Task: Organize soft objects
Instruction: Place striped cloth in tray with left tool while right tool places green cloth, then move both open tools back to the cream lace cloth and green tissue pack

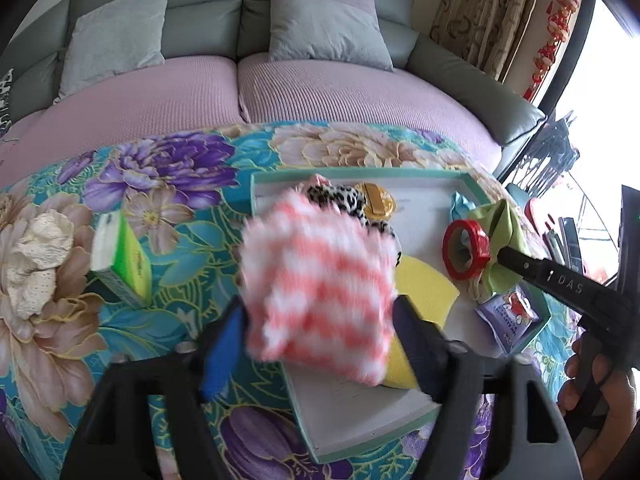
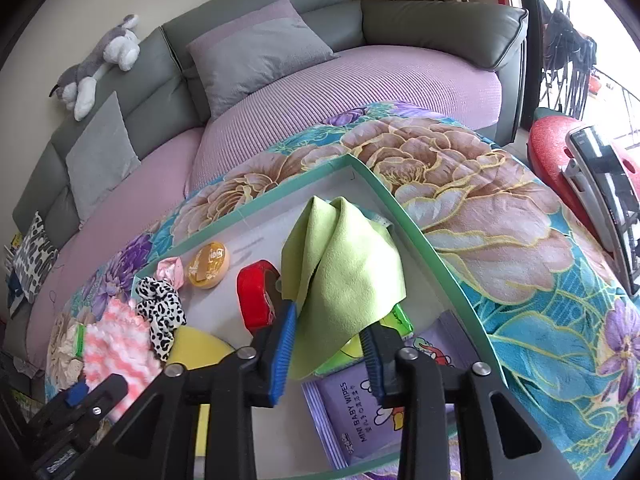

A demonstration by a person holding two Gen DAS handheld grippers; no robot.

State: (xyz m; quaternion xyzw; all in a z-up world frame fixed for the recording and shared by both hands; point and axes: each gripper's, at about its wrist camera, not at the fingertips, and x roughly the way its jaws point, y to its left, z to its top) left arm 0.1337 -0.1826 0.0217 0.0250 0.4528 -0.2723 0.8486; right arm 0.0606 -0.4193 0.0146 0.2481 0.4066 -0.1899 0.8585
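Claws first: your left claw grips the fluffy pink-and-white striped cloth above the near left part of the white, green-rimmed tray, and your right claw pinches the lime-green microfibre cloth over the purple baby-wipes pack at the tray's right side, beside the red tape roll.

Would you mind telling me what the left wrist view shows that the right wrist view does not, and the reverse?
Only the left wrist view shows the green box standing on the floral cloth. Only the right wrist view shows the plush dog on the sofa back and the baby wipes label. Both show the tray, the red tape roll, the green cloth between the right gripper fingers, and the pink-striped cloth in the left gripper.
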